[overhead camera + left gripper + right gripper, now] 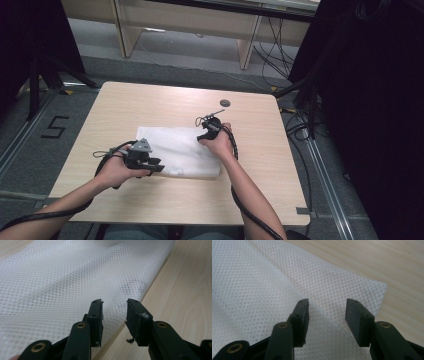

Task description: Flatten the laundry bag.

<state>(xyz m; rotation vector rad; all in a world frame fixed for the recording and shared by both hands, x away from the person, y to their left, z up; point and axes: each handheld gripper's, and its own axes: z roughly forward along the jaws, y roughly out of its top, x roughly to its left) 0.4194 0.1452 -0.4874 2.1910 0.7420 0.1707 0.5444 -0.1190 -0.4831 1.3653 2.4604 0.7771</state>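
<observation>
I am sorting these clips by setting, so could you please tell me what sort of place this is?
Probably a lab or recording studio rather than a home: a plain wooden table stands between black curtains, loose cables run across the grey floor, and a taped number marks the spot.

mesh cloth [177, 150]: white, fine honeycomb-hole pattern | table [150, 200]: pale wood grain | left gripper [155, 166]: black | right gripper [204, 134]: black | far disc [225, 103]: dark grey

Light wood tabletop [150, 200], on it: 1 folded white mesh cloth [177, 150] near centre, 1 small dark round disc [225, 103] by far edge, apart from cloth.
</observation>
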